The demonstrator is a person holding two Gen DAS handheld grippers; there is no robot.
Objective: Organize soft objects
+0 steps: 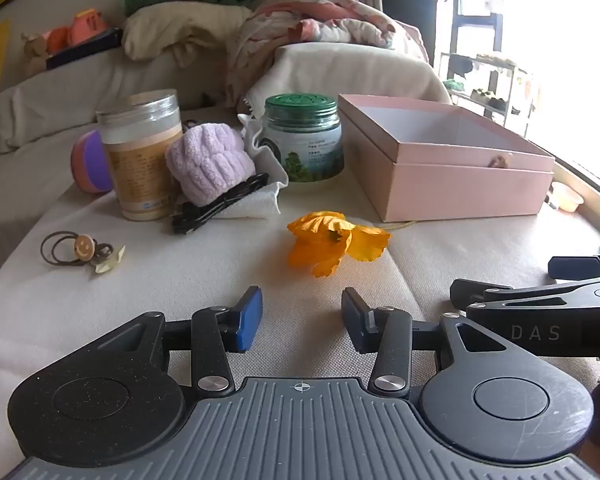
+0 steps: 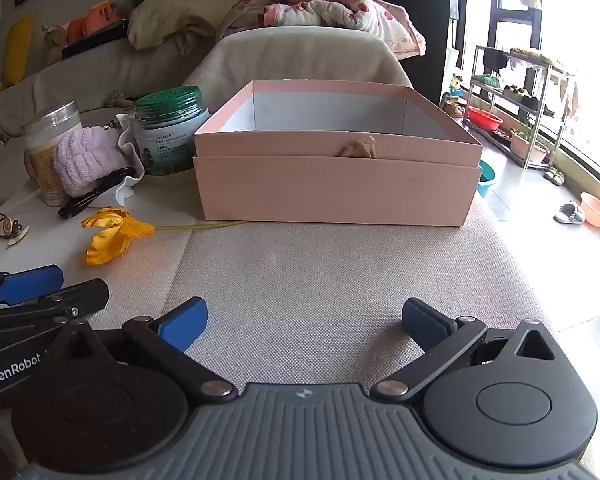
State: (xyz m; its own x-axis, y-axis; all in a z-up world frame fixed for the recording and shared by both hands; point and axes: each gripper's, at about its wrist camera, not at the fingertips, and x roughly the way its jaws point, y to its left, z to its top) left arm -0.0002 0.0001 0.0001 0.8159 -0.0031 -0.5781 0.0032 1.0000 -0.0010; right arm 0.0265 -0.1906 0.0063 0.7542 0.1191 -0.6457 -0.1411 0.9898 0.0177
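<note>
An orange fabric flower (image 1: 332,242) (image 2: 110,232) lies on the beige cloth, its stem running toward the open pink box (image 1: 452,168) (image 2: 336,168). A fluffy lilac towel roll (image 1: 210,162) (image 2: 86,160) rests on a white cloth beside two jars. My left gripper (image 1: 302,316) hovers just short of the flower, jaws open with nothing between them. My right gripper (image 2: 304,322) stands wide open over bare cloth in front of the box, holding nothing. Each gripper shows at the edge of the other's view.
A clear jar (image 1: 142,156) and a green-lidded jar (image 1: 302,136) stand behind the towel. A black cable (image 1: 216,206) lies in front of it. Hair ties with a smiley charm (image 1: 82,248) sit at left. Bedding and cushions (image 1: 300,28) pile at the back.
</note>
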